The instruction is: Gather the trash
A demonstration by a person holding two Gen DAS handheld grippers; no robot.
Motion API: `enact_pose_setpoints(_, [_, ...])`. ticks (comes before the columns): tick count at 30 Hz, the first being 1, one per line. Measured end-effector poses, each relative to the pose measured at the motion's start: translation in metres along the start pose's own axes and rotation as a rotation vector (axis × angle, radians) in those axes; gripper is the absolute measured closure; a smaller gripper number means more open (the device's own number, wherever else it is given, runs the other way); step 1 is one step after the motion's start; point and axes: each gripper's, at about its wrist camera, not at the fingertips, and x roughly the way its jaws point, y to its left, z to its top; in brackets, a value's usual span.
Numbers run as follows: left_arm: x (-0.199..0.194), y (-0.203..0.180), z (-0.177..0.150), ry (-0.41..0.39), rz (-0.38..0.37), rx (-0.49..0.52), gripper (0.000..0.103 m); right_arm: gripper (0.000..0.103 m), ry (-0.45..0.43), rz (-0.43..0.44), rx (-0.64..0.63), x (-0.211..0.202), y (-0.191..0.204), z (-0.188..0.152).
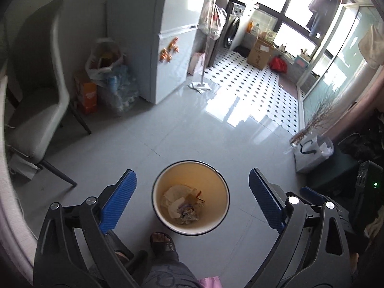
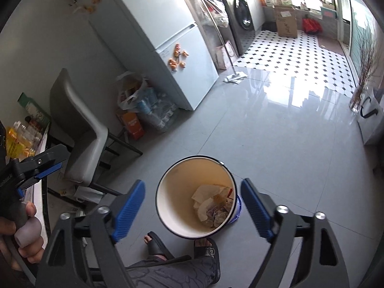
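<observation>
Hovering above the bin [image 1: 190, 198], the left claw [image 1: 192, 201] stands released, blue pads wide apart with nothing between them. The right claw [image 2: 193, 210] is likewise released and empty, framing the same bin [image 2: 195, 198] from a slightly different angle.

Trash [image 1: 183, 204]: crumpled paper and wrappers lie at the bottom of the bin, a shallow layer only; the bin is mostly unfilled. The same pile shows in the right view [image 2: 213, 204].

Bin stands on the grey tiled floor [image 1: 204, 134], just ahead of the person's sandalled feet [image 1: 163, 242].

Judgement: at least one drop appears finished, both claws being empty over the bin. No loose trash is plain on the open floor. Some scraps may lie under the chair [image 2: 81, 144], too blurred to tell.
</observation>
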Motion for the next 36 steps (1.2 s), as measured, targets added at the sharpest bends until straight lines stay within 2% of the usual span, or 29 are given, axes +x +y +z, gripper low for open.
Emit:
enact_pose_setpoints(3, [-0.029,0.014,-0.007,-0.035,0.021,-0.032,0.006,0.008,-0.02,0.021,-0.022,-0.017,0.014,-0.002])
enact_pose_setpoints(9, [-0.095,0.051,-0.03,-0.107,0.045,-0.104,0.006,0.008,-0.031,0.068,-0.091,-0.039,0.056,-0.016])
enact_pose_setpoints(13, [-0.132,0.078,-0.043,-0.123,0.075,-0.156,0.006,0.008,-0.013,0.076,-0.131,-0.044,0.082,-0.03])
enact_pose_setpoints(19, [-0.186,0.107,-0.059,-0.187,0.106,-0.171,0.006,0.008,-0.044,0.056,-0.168,-0.069,0.115,-0.04])
enact_pose_setpoints(27, [-0.24,0.127,-0.08,-0.228,0.115,-0.209,0.006,0.008,-0.074,0.039,-0.236,-0.104,0.157,-0.048])
enact_pose_setpoints(36, [-0.303,0.14,-0.098,-0.326,0.153,-0.24,0.006,0.008,-0.122,0.031,-0.312,-0.145,0.2,-0.048])
